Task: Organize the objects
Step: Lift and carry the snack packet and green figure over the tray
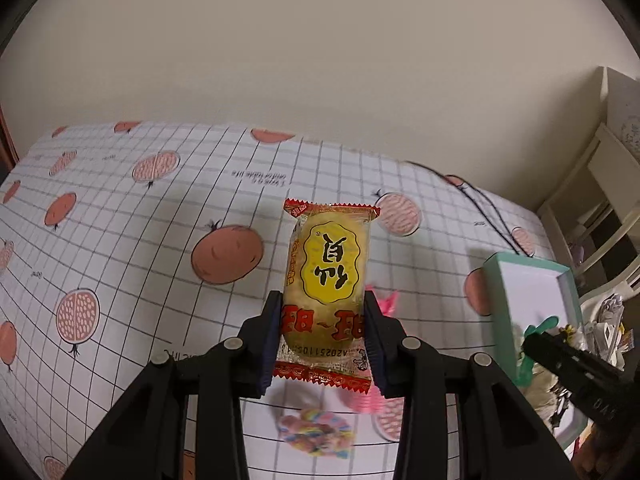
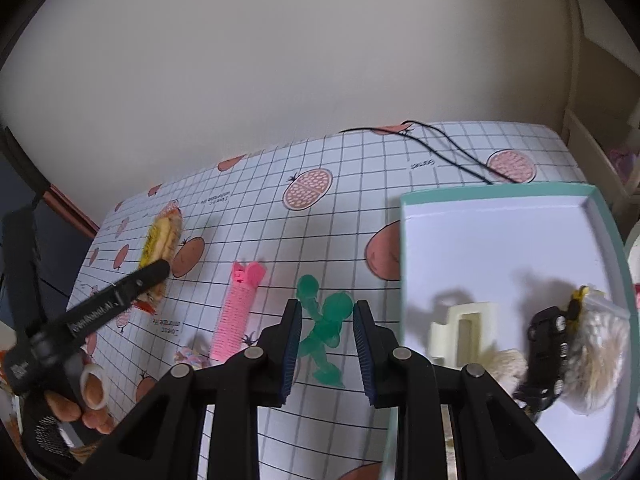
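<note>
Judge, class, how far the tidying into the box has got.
Done: the cream plastic block, black toy car and fluffy white pouch lie in the teal-rimmed white box. In hand: left hand-held gripper clamps the yellow snack packet. Left: green figure, between the right hand-held gripper's open fingers, pink comb, pastel candy.
</note>
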The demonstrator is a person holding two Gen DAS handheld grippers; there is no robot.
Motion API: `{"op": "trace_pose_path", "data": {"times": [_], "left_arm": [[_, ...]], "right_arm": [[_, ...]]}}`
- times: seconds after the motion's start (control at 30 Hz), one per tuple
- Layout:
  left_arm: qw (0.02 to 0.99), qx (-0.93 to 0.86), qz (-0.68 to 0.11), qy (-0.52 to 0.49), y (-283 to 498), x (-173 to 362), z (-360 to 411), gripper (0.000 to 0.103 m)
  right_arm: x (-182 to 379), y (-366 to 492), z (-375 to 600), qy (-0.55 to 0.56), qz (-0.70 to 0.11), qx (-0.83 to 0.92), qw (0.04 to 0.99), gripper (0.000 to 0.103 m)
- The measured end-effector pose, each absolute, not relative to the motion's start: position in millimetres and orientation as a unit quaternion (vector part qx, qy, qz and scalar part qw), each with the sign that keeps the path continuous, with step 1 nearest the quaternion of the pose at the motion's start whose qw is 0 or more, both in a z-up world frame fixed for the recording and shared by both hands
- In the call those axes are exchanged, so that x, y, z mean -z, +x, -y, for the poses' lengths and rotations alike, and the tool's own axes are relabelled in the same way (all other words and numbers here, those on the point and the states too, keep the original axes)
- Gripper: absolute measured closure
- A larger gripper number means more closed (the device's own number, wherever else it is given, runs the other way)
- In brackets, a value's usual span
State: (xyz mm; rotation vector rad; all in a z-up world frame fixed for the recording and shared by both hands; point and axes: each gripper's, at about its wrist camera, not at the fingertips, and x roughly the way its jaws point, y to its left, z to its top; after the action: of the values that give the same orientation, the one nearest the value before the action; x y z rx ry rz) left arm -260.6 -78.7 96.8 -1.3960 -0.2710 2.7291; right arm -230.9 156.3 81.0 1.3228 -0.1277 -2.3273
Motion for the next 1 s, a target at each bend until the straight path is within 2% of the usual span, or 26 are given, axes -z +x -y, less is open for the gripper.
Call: {"op": "trace_pose_path", "data": {"times": [0.6,1.0], "left_arm": [[0.092,-0.904,0.067,-0.412,-253.5,-132.4,-12.5,0.063],[0.152,-0.905,0.042,-0.395,-249.5,-115.5,-85.9,0.063]], "right_arm": [[-104.8,-253.8,-232.0,0.445,0.076,0.870,0.198,0.075],[-94.3,-276.4,-283.0,0.427,0.097,0.885,0.160,0.075]]}}
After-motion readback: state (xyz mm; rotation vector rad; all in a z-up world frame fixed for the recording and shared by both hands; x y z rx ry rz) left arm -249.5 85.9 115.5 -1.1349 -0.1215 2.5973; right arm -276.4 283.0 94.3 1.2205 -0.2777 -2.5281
